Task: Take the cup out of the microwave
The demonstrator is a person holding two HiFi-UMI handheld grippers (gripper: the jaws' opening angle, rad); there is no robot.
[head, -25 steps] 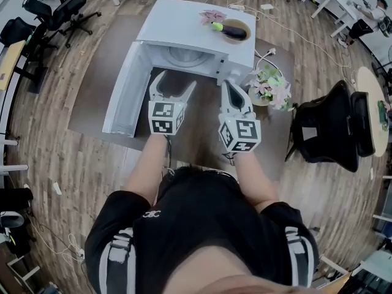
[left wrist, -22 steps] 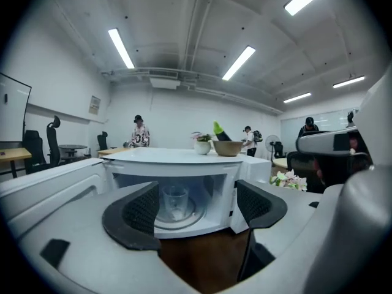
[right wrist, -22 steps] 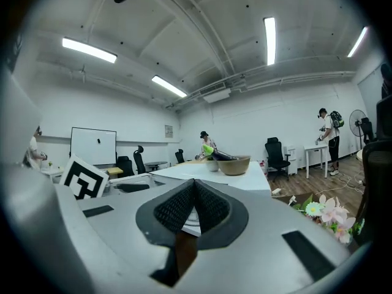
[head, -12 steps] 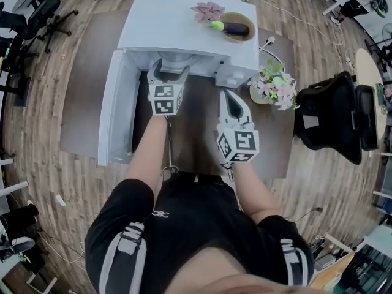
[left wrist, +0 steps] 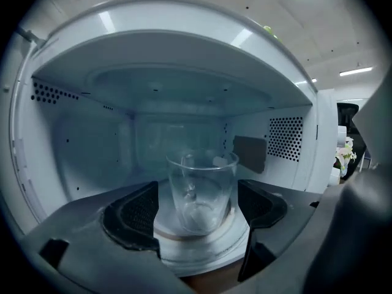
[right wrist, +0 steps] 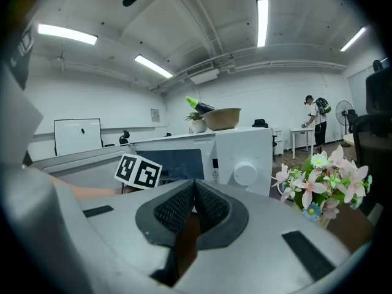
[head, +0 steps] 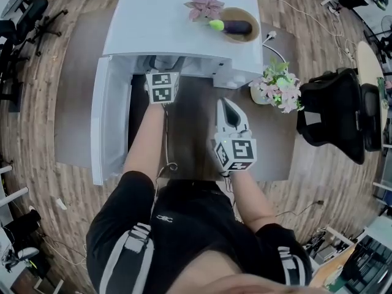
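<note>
A clear glass cup [left wrist: 201,192] stands upright on the white turntable [left wrist: 205,244] inside the white microwave [head: 177,26], whose door [head: 105,127] hangs open to the left. My left gripper [left wrist: 196,210] is inside the cavity, open, with one dark pad on each side of the cup and a small gap to the glass. In the head view only its marker cube [head: 162,86] shows at the microwave mouth. My right gripper [head: 228,111] is shut and empty, held over the brown table in front of the microwave's control panel [right wrist: 244,159].
On top of the microwave sit a pink flower [head: 204,7] and a bowl [head: 237,26] holding an aubergine. A flower pot [head: 277,87] stands to the right of the microwave. A black chair [head: 337,115] is beyond the table's right edge.
My left gripper has moved forward from the table in front of the microwave into the cavity, round the cup. The right gripper has stayed put, shut.
</note>
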